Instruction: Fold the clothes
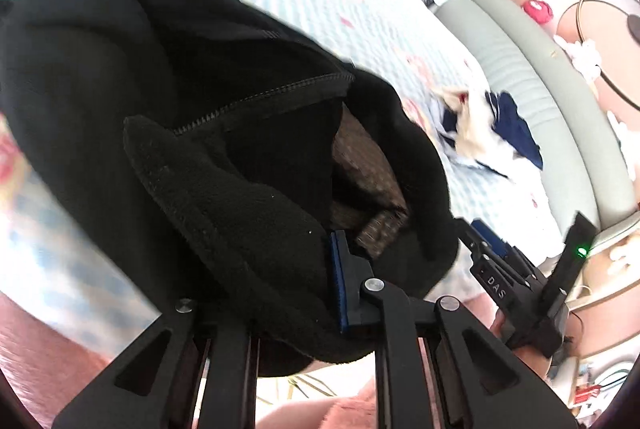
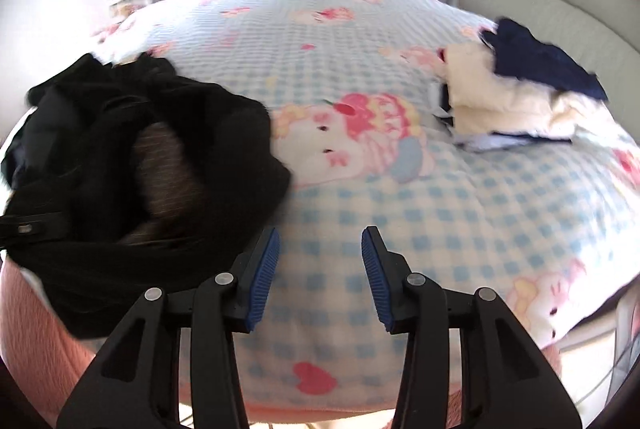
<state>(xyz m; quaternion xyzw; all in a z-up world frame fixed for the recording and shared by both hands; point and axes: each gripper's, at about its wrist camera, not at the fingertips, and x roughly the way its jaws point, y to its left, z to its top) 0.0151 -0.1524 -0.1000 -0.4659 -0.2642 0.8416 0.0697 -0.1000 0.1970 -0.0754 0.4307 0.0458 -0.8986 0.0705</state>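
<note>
While the left gripper [image 1: 320,281] stays out of it, clamped on a thick fold of the black fleece garment [image 1: 168,101], the right gripper [image 2: 320,281] hangs with its blue-padded jaws apart and nothing between them, over bare blue-checked cartoon-print bedspread [image 2: 460,213]. From the right jaws the bunched garment [image 2: 152,165] lies just to the left, its nearest edge beside the left pad; its long axis cannot be told. A white-and-navy clothes pile [image 2: 520,89] sits well apart, far right.
</note>
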